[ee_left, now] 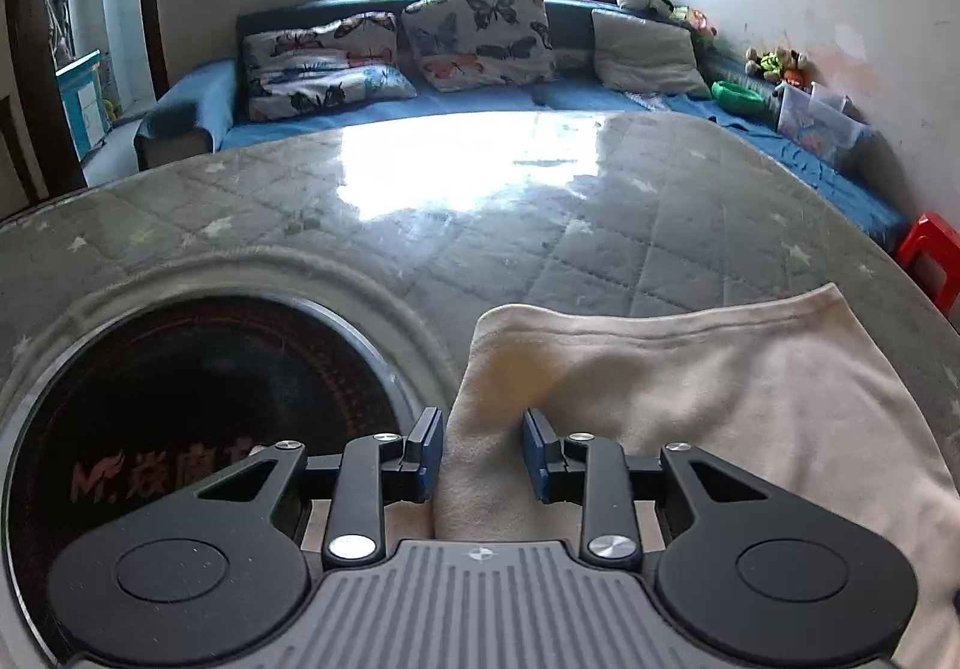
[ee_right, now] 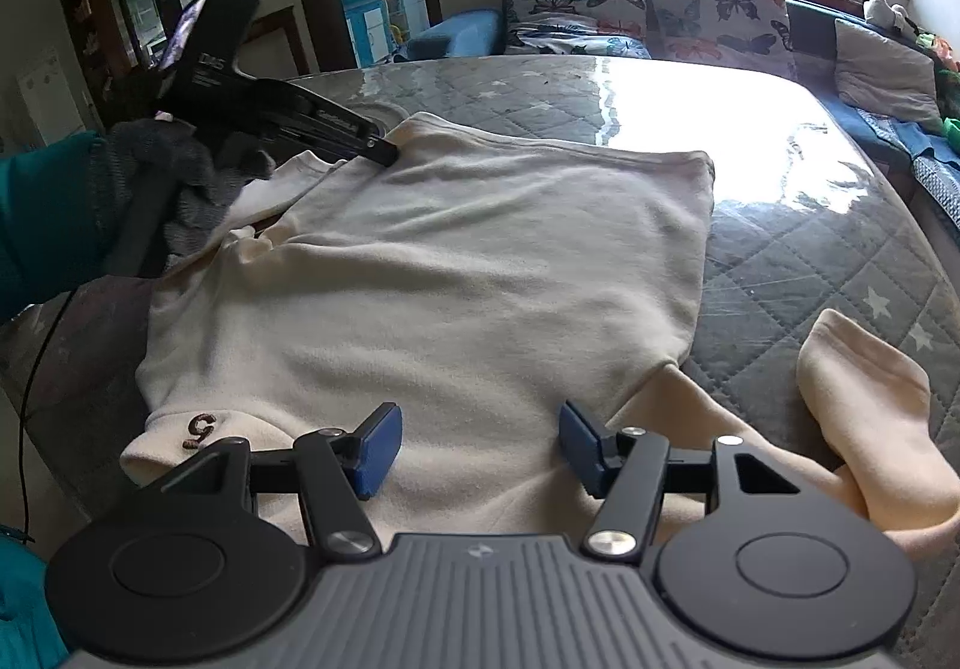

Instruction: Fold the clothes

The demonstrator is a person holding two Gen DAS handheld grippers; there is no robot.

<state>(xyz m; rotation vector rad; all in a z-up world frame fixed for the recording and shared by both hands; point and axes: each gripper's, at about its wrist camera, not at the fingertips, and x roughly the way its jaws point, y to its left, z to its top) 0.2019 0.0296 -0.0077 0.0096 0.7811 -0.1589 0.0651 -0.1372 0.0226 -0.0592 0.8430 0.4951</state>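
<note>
Left tool (ee_left: 483, 450): jaws a little apart with a ridge of the cream garment (ee_right: 456, 273) bunched between the blue pads; whether the pads press the cloth I cannot tell
Left hand (ee_right: 174, 177): gloved, teal sleeve, holding that tool at the garment's far left corner
Inset burner (ee_left: 198, 429): dark round glass plate set in the bench, just left of the cloth; red writing on it starts with "M" followed by Chinese characters, too dim to read
Garment: lies spread on the quilted bench (ee_right: 810, 261), body mostly flat, a small brown embroidered mark near the collar edge
Right tool (ee_right: 474, 450): jaws wide apart above the near hem, gripping nothing
Sleeve (ee_right: 864, 405): loose at right, bent over itself, not tucked in
Progress: early, I judge; the body seems laid out or once folded, sleeve and the further folds remain
</note>
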